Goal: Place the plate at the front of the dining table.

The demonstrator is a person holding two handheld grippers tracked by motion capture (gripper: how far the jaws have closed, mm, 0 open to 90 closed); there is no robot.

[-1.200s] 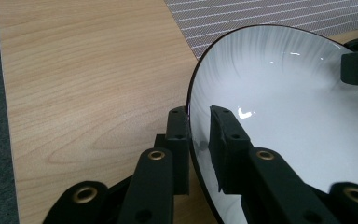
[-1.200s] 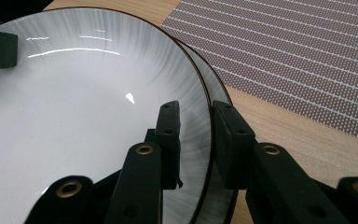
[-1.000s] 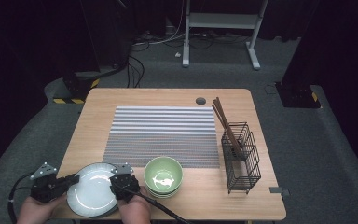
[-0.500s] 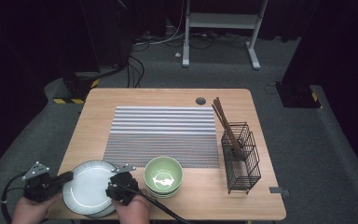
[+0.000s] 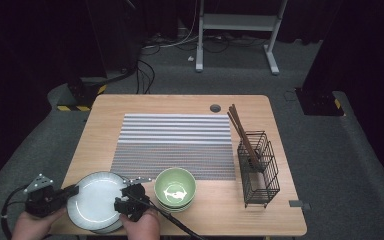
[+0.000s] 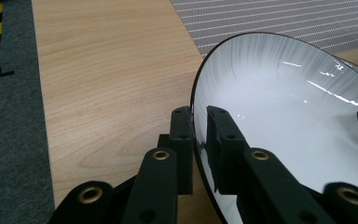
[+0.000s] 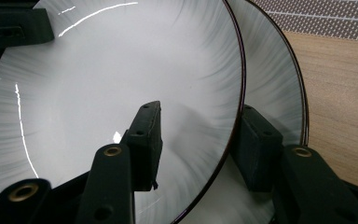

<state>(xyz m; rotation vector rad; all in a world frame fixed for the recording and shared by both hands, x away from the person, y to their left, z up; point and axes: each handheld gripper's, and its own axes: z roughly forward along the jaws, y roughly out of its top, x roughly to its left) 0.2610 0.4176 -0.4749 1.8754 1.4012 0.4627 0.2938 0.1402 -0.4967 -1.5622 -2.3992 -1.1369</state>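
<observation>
A white plate with a dark rim (image 5: 96, 200) is held tilted at the table's near left corner. A second, similar plate (image 7: 279, 79) lies under it. My left gripper (image 5: 71, 192) is shut on the top plate's left rim (image 6: 200, 88), one jaw on each side. My right gripper (image 5: 122, 200) is at the plate's right edge. Its jaws (image 7: 200, 109) straddle the rim with a wide gap: one fingertip (image 7: 145, 135) is over the plate's inside and the other (image 7: 256, 149) is outside it. The far rim shows the left gripper's jaw (image 7: 14, 25).
A green bowl (image 5: 175, 187) stands on a small stack just right of the plates. A striped mat (image 5: 172, 142) covers the table's middle. A black wire basket (image 5: 259, 172) with brown chopsticks (image 5: 240, 130) stands at the right. The wooden table (image 5: 105, 115) ends close to my hands.
The left gripper and the top plate have shifted slightly left toward the table corner. The right gripper has stayed at the plate's right edge.
</observation>
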